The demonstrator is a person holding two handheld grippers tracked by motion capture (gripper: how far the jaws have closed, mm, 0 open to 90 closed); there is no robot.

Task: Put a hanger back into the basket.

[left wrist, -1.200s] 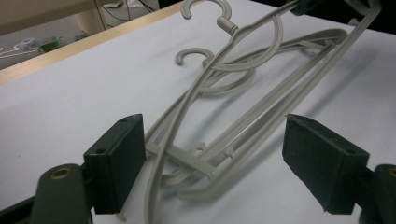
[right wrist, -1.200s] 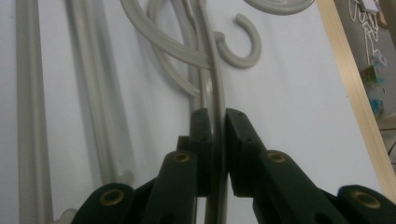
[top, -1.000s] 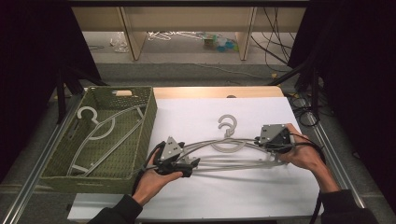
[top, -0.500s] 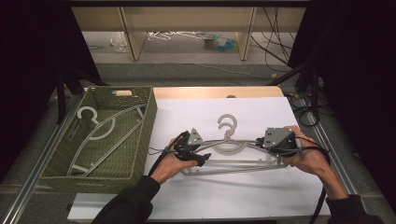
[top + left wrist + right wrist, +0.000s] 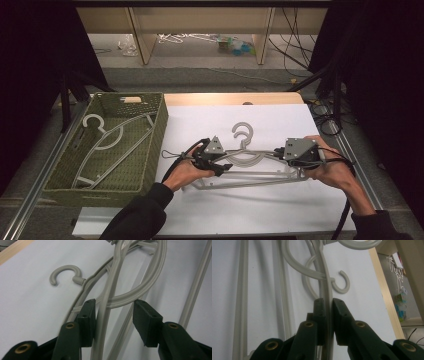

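Observation:
Two grey plastic hangers [image 5: 250, 177] lie overlapped on the white table sheet, one hook [image 5: 243, 132] pointing to the far side. My right gripper [image 5: 280, 152] is shut on the thin arm of the upper hanger [image 5: 325, 277], its pads tight on both sides [image 5: 328, 312]. My left gripper [image 5: 225, 165] sits over the hangers' left half. In the left gripper view its jaws [image 5: 116, 315] straddle a hanger arm [image 5: 107, 302]. They have just been closing; the left pad [image 5: 86, 315] is at the arm and the right pad [image 5: 146, 320] stands off it.
A green woven basket [image 5: 155, 135] stands at the left with more grey hangers [image 5: 107, 142] lying in it. The table's wooden far edge [image 5: 235, 98] runs behind the sheet. Cables trail from both grippers, and metal rails line the table's sides.
My left hand has slid right along the hangers, from their left end toward the middle, and its jaws have narrowed. The right hand and its grip have stayed put.

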